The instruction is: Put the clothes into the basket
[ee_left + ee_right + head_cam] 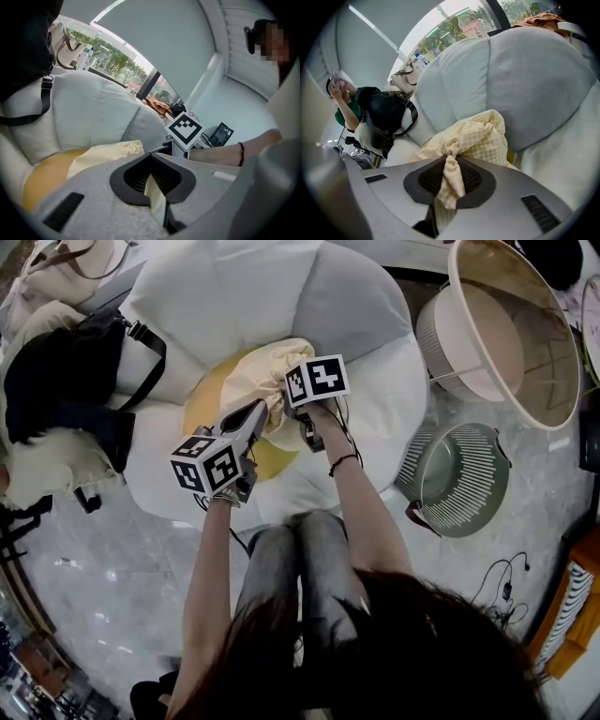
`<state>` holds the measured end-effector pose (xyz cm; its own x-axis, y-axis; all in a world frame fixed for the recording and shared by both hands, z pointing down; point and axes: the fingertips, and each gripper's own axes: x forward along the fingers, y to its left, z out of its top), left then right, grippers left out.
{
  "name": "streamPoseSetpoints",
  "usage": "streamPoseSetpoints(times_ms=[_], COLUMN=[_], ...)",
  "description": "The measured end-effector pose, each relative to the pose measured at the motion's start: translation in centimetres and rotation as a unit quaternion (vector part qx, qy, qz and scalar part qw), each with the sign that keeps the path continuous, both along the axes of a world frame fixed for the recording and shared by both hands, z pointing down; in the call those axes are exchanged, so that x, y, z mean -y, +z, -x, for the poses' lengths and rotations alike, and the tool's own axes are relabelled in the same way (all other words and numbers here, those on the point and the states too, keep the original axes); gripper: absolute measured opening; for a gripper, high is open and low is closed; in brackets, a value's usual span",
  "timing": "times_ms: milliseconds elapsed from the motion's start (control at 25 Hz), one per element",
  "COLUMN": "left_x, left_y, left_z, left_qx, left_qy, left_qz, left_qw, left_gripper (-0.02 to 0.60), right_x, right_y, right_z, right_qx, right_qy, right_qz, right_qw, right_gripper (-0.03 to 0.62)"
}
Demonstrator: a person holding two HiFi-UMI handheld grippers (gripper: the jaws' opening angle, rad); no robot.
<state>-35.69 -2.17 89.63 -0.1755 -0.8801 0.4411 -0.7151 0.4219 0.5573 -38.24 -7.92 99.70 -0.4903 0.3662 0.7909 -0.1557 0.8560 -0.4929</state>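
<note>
A pale yellow checked garment (261, 371) lies bunched on a yellow cushion (202, 409) in the white armchair (234, 296). My left gripper (263, 410) is shut on a fold of it; in the left gripper view a strip of the cloth (105, 152) runs down between the pads of that gripper (154, 187). My right gripper (292, 413) is shut on another bunch just to its right. In the right gripper view, a twisted wad of the garment (478, 136) is pinched in that gripper (447, 183). The large beige basket (553, 352) stands tilted at the far right.
A round green slatted basket (469, 512) sits on the floor right of the chair. A black bag (56, 381) with a strap rests on the chair's left arm, cream fabric under it. Cables (502, 582) lie on the floor at lower right. A person (344, 108) stands beyond the chair.
</note>
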Motion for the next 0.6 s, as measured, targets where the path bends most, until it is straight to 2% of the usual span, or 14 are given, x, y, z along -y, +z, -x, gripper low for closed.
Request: streamPoseSetpoints(times_ms=[600], left_x=[0.3], left_y=[-11.7], left_z=[-0.9], left_qx=[0.012], left_qy=[0.004], left_qz=[-0.004], left_qw=[0.9999], left_gripper=[0.011], right_x=[0.4], right_y=[-13.2], right_z=[-0.9], right_qx=[0.022], right_qy=[0.009], right_qz=[-0.016], right_qw=[1.000], right_gripper=[0.049])
